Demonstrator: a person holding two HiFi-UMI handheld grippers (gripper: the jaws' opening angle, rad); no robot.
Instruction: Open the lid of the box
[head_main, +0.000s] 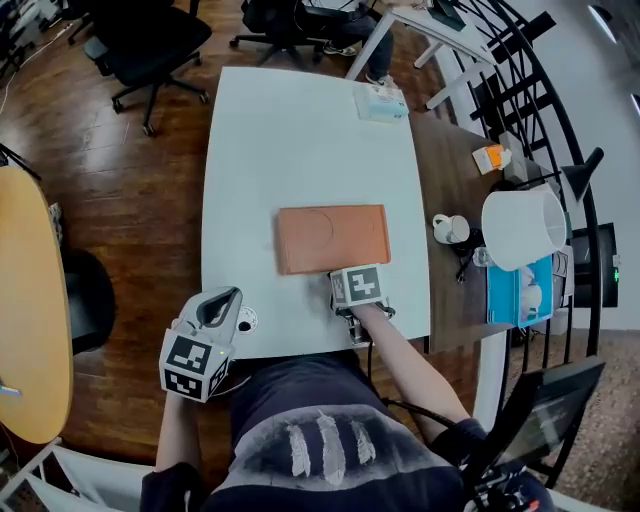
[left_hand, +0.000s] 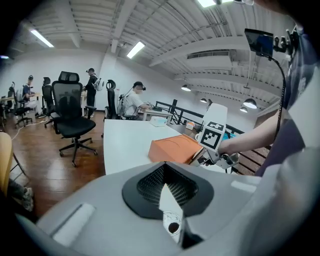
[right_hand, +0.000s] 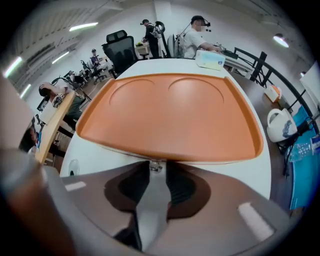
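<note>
Right claw (right_hand: 156, 169) closed at near edge of box (right_hand: 170, 112), long axis left-right.

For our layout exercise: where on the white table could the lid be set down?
Free: the stretch between the orange box and the tissue pack; the strip between box and left edge of the white table. Crowded: the box's near edge, where the right gripper sits, and the brown side table with mug and lamp.

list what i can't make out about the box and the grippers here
- Right gripper: head view, marker cube covers its fingers.
- Box inside: all views, the lid covers it.
- Fingertip contact: right gripper view, lid's rim hides it.
- Far packet's print: head view, too small.
</note>
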